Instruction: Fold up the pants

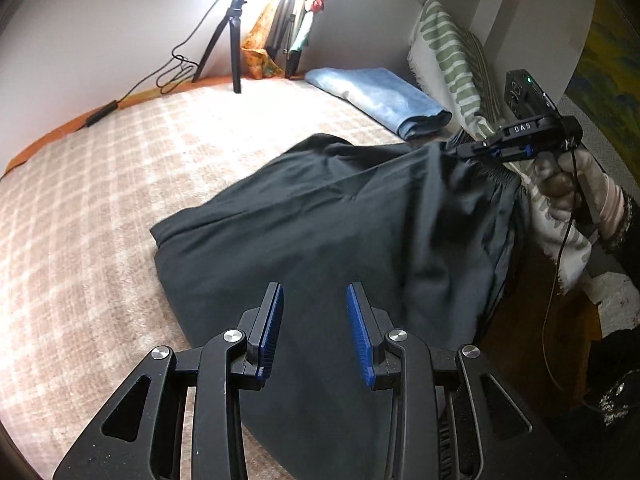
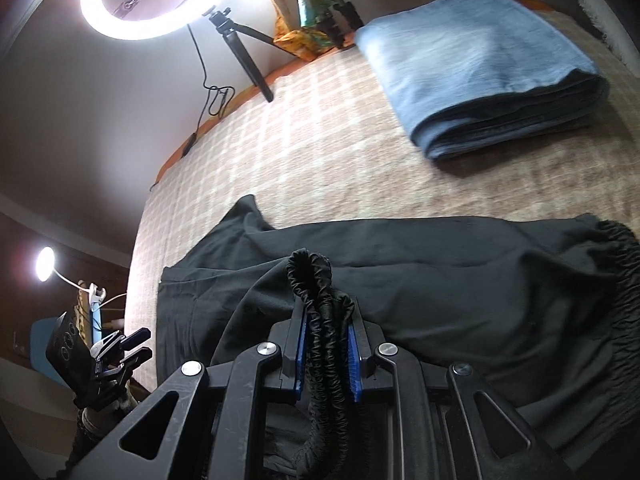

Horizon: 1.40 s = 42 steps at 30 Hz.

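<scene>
Pants: dark, thin, limp cloth, likely light and prone to sag and slide; the gathered elastic waistband is the firmest hold, hems next. They lie crumpled on the checked bed cover. Right tongs are clenched on the waistband, lifting it. Left tongs are released, jaws apart, hovering over the near cloth.

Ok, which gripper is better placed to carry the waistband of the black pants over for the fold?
Right, probably. The right gripper is already shut on the gathered elastic waistband of the black pants. The left gripper is open above the fabric, holding nothing.
</scene>
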Each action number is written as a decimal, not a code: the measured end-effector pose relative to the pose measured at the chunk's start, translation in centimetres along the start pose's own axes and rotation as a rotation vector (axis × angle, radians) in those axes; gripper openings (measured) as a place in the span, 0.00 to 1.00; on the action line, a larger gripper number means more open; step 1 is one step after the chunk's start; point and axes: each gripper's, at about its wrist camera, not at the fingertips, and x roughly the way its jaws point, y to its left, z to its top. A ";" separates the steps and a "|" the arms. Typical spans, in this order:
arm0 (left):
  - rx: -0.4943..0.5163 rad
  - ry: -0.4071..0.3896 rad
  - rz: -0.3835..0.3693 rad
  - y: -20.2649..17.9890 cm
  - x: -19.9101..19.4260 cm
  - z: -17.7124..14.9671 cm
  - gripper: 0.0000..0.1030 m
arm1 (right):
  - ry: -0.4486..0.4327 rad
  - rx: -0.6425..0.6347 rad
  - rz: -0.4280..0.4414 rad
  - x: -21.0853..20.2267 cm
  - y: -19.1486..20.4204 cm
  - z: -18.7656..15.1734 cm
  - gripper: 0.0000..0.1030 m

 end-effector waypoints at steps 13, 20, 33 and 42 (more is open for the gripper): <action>0.032 0.023 -0.023 -1.5 1.3 0.0 0.30 | 0.001 0.020 -0.113 -3.8 -5.0 1.6 0.15; 0.026 0.028 -0.023 -1.7 1.4 -0.2 0.30 | -0.005 0.026 -0.165 -3.7 -7.3 2.4 0.15; -0.144 0.027 -0.034 -0.7 0.3 -1.8 0.37 | 0.010 -0.062 -0.327 -1.8 -7.2 1.9 0.27; -0.289 0.020 -0.053 0.1 0.0 -3.9 0.44 | -0.151 -0.153 -0.430 -5.1 -2.9 1.6 0.53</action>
